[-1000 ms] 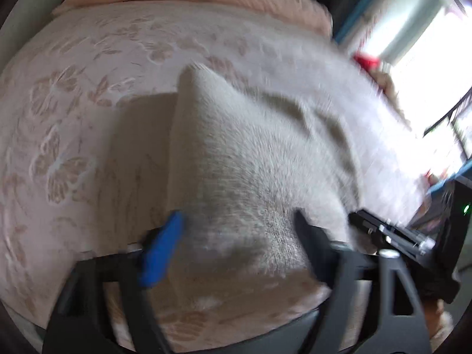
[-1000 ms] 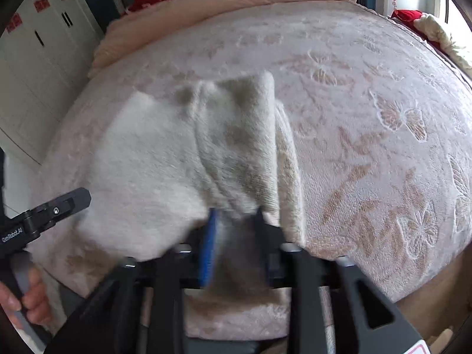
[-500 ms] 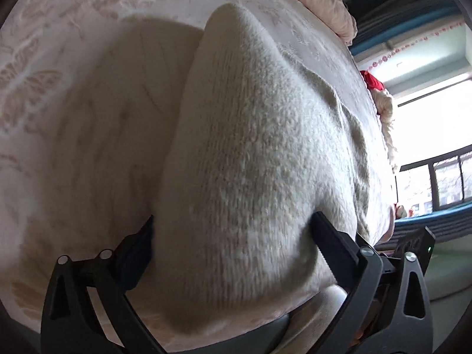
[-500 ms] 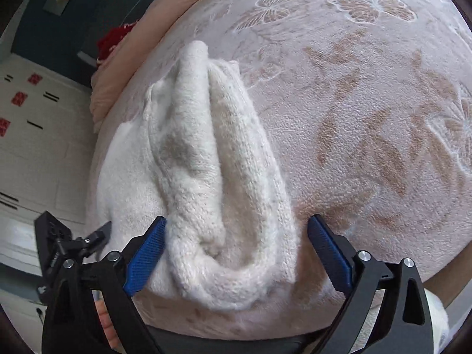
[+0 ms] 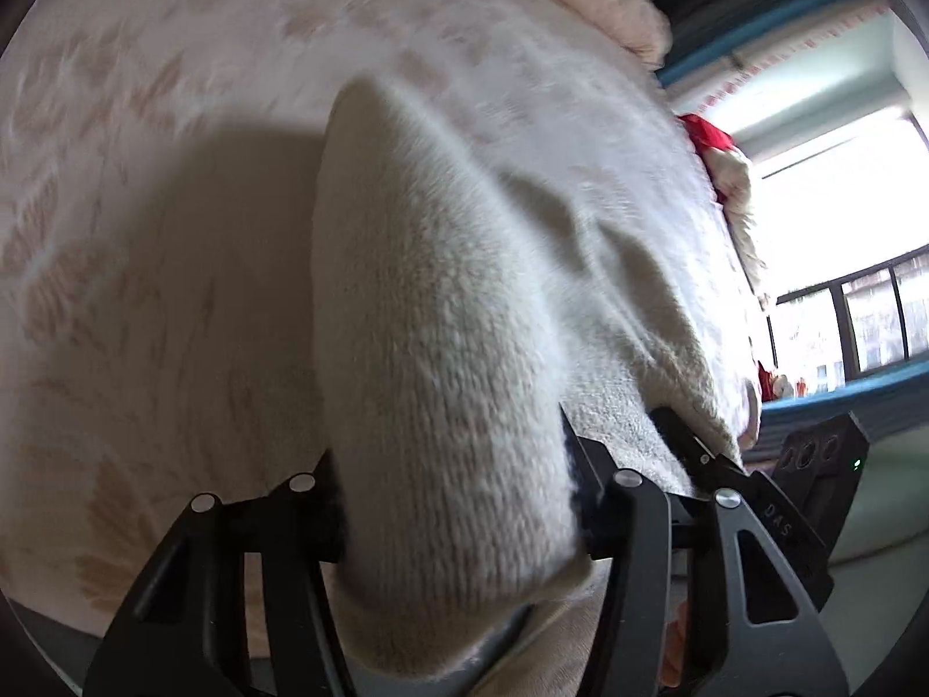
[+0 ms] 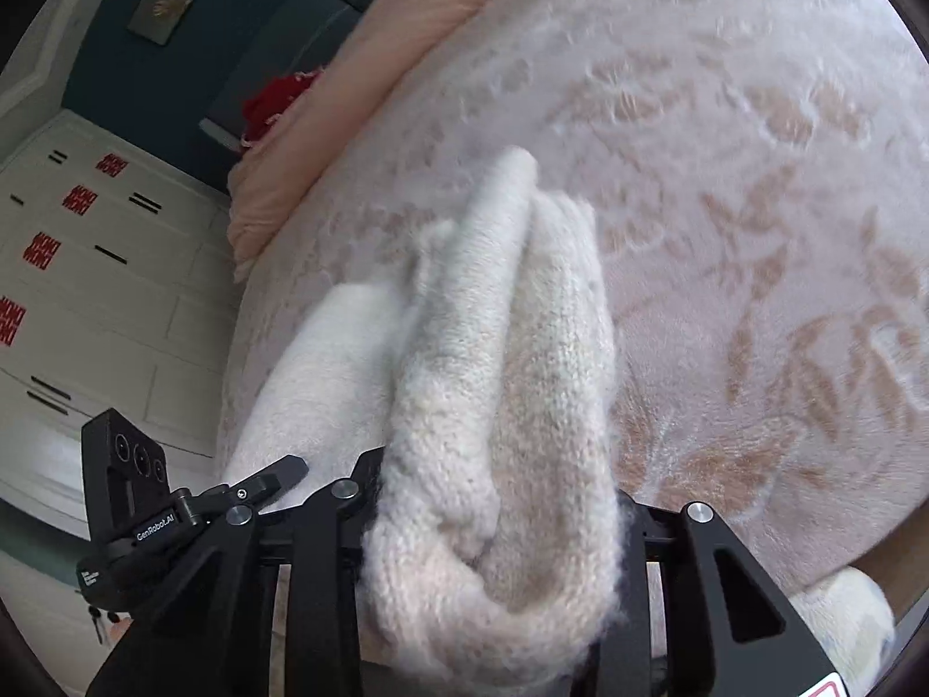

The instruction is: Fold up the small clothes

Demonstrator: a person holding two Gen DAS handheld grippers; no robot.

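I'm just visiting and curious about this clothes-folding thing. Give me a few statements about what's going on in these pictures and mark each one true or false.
1. Both grippers are clamped on the same cream knitted garment. True: the left gripper and the right gripper each pinch a bunch of it.
2. The garment lies on a bare wooden table. False: it rests on a pink patterned bedspread.
3. The garment is dark blue. False: it is cream.
4. A white wardrobe with red stickers stands beside the bed. True.
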